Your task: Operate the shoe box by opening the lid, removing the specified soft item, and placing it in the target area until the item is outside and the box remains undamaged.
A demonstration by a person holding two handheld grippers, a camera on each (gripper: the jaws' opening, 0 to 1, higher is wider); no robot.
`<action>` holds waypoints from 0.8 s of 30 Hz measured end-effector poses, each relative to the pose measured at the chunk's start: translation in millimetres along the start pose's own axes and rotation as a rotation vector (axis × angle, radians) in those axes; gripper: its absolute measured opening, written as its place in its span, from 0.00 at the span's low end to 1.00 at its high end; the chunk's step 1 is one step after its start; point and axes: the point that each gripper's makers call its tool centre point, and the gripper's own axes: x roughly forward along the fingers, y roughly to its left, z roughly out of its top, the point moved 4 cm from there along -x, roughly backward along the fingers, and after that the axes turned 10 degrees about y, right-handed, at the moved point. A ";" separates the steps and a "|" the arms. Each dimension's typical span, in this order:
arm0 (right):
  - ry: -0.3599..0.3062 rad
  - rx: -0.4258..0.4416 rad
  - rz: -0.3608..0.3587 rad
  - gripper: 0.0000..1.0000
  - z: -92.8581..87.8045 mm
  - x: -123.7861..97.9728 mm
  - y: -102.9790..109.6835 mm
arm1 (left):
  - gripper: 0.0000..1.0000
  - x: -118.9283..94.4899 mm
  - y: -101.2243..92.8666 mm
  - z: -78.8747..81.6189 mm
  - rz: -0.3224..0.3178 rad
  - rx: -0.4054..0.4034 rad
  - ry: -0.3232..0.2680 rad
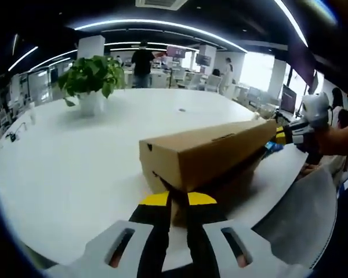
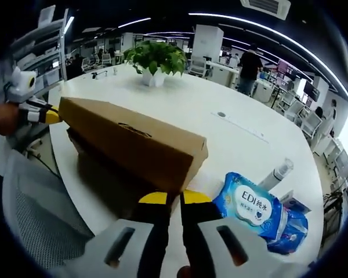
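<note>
The long brown cardboard shoe box lies on the round white table, its lid tilted up off the base; the inside is hidden. The left gripper is clenched on the lid's edge at one end, directly ahead of its jaws. The right gripper pinches the opposite end. Right of its jaws lies a blue soft tissue pack, with a white tube beyond.

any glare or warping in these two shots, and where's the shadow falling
Left gripper view: fisheye bends the ceiling light strips into arcs, and bright windows blow out. Right gripper view: the white table is bright and evenly lit, with shadow pooled under the raised shoe box lid; the wipes pack is sharp.
</note>
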 end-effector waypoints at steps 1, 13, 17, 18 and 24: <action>0.004 -0.006 0.003 0.05 -1.5 0.5 1.2 | 0.06 0.3 0.5 -0.6 -0.001 -0.002 0.001; 0.057 -0.045 0.018 0.06 -17.9 12.4 8.8 | 0.07 10.6 3.0 -16.9 -0.001 -0.001 0.057; 0.087 -0.050 0.026 0.06 -24.7 18.2 10.4 | 0.07 17.0 4.9 -26.0 -0.001 -0.016 0.089; 0.087 -0.049 0.026 0.06 -25.1 19.1 10.6 | 0.07 18.9 4.9 -27.7 -0.004 -0.016 0.095; 0.125 -0.034 0.043 0.06 -36.2 27.7 11.8 | 0.07 29.1 7.7 -38.3 -0.007 -0.012 0.134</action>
